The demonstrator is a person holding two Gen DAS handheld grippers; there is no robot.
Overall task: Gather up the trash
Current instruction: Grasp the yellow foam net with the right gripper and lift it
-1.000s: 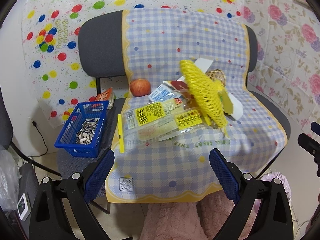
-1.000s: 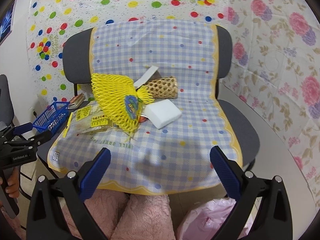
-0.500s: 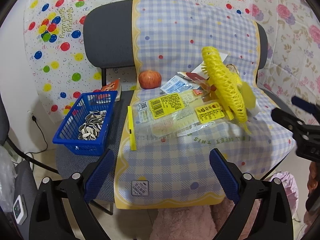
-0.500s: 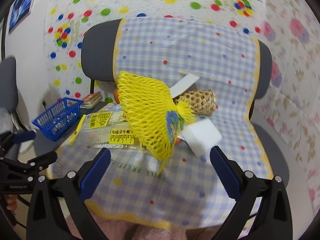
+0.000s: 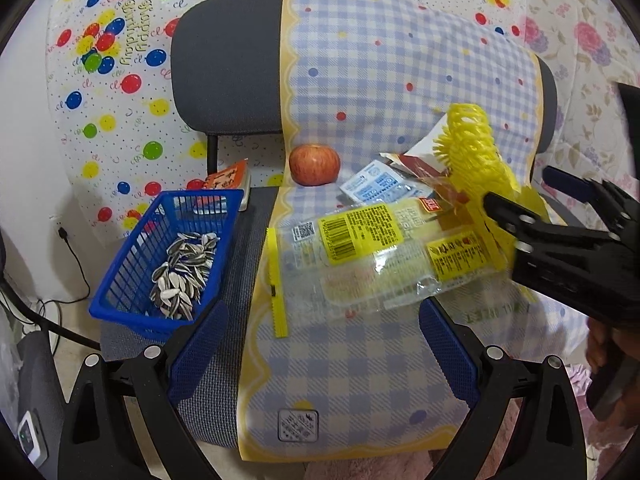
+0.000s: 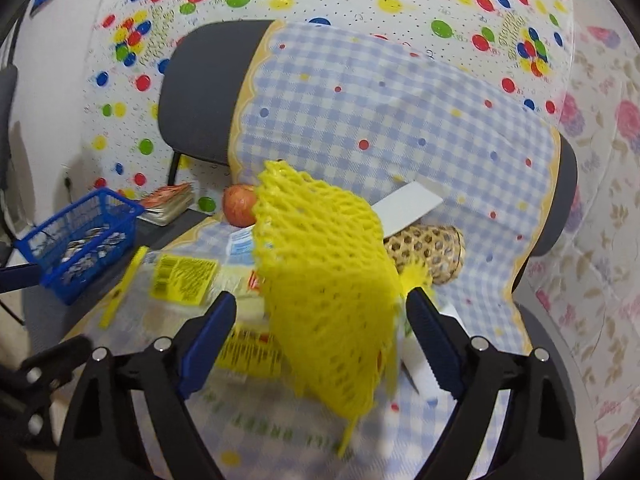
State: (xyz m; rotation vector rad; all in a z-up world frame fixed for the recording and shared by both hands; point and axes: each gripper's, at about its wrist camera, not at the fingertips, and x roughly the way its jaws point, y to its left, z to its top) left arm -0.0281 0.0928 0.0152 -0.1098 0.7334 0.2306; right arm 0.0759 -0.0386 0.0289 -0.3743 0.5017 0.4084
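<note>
Balloon-print sheeting backs a grey chair [image 5: 224, 64] draped in a checked cloth [image 5: 360, 360]. At left sits a blue basket [image 5: 132, 276] of sunflower-seed shells, then an apple [image 5: 314, 164] and clear wrappers [image 5: 360, 248]. Since a second ago the right tongs [image 6: 320, 312] have closed in on the yellow foam net [image 6: 320, 264], now lying between their wide-open jaws, so a grab looks imminent. The left tongs [image 5: 320, 340] gape wide, empty, near the wrappers.

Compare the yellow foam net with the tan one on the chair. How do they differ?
The yellow net is bright, flared wide and stands on top of the wrappers; the tan net is dull, a narrower tube, lying on its side behind it. Both have an open mesh.
</note>
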